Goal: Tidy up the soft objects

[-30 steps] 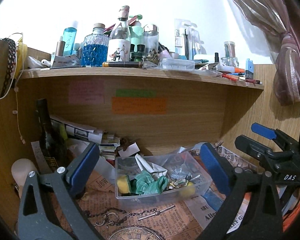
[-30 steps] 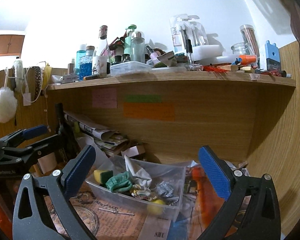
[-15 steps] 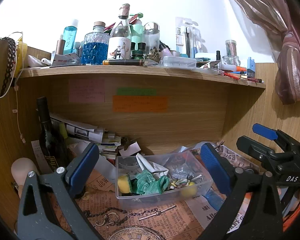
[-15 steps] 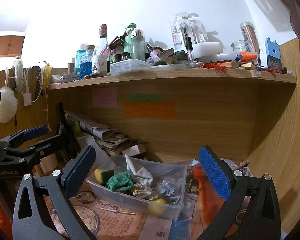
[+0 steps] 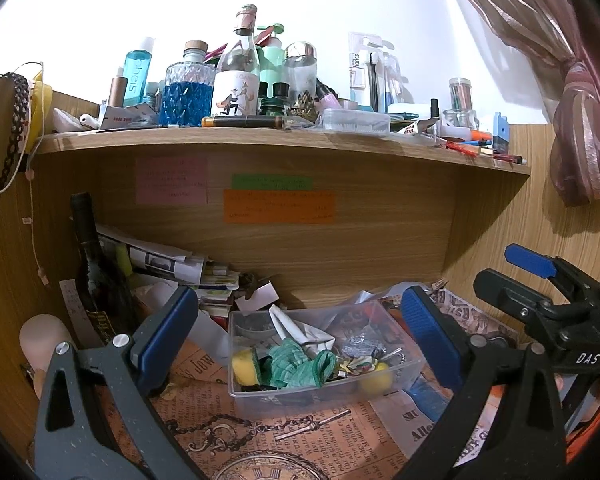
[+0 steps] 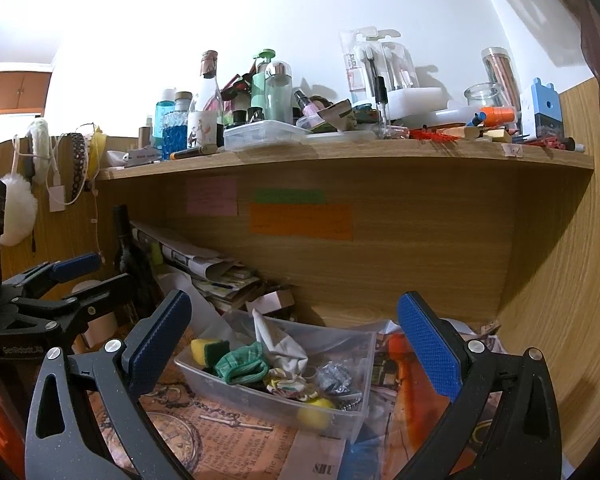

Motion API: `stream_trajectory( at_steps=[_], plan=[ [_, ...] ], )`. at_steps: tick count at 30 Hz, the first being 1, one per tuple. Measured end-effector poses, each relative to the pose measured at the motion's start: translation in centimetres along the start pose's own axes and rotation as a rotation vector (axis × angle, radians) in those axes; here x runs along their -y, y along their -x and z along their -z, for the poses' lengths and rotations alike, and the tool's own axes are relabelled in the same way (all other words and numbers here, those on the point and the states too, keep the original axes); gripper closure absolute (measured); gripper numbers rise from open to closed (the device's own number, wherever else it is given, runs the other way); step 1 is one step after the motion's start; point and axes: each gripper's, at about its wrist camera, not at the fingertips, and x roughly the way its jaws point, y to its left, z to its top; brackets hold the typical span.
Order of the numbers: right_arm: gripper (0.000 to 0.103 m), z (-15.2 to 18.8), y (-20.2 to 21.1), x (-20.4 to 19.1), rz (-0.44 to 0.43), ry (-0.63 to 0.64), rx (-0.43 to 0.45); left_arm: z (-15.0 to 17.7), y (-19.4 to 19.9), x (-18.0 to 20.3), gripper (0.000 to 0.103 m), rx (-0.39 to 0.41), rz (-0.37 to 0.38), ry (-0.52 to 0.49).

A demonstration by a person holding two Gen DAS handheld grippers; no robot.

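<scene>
A clear plastic bin point(image 5: 404, 376) point(image 6: 276, 402) sits on the desk under the shelf. It holds a yellow-green sponge point(image 5: 245, 365) point(image 6: 208, 350), a green cloth point(image 5: 300, 368) point(image 6: 242, 363), a white cloth point(image 5: 300, 330) point(image 6: 278, 342), a small yellow ball point(image 5: 374, 376) point(image 6: 314, 414) and metal bits. My left gripper point(image 5: 300, 332) is open and empty, held back from the bin. My right gripper point(image 6: 296, 340) is open and empty, also short of the bin. Each gripper shows at the edge of the other's view, the right one point(image 5: 548, 316) and the left one point(image 6: 56, 292).
A dark wine bottle point(image 5: 96, 280) and a stack of papers point(image 5: 168, 264) stand at the back left. The shelf point(image 5: 284, 140) above is crowded with bottles and jars. Printed newspaper sheets point(image 5: 308, 436) cover the desk. A curtain point(image 5: 572, 120) hangs on the right.
Both views have shifted only slightly; the grippers stay open and nothing in the bin has moved.
</scene>
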Motion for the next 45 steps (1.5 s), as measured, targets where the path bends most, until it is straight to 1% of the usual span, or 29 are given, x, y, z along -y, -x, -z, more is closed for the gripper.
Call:
stream_trajectory(
  at_steps=[8, 21, 32, 35, 45],
  plan=[
    [0.0, -0.05, 0.08, 0.03, -0.001, 0.003, 0.001, 0.03, 0.01, 0.1, 0.0, 0.006, -0.01, -0.006],
    [0.0, 0.14, -0.18, 0.36, -0.003, -0.014, -0.014, 0.11, 0.08, 0.33, 0.0, 0.006, -0.005, -0.009],
    [0.0, 0.14, -0.19, 0.3, -0.002, -0.012, -0.013, 0.04, 0.31, 0.29, 0.0, 0.016, 0.015, 0.007],
    [0.0, 0.2, -0.14, 0.25, -0.004, -0.009, -0.014, 0.01, 0.18, 0.11, 0.0, 0.005, 0.036, 0.014],
    [0.0, 0.36, -0.29, 0.23, -0.018, -0.004, -0.024, 0.21, 0.07, -0.12, 0.0, -0.006, 0.043, 0.017]
  ],
)
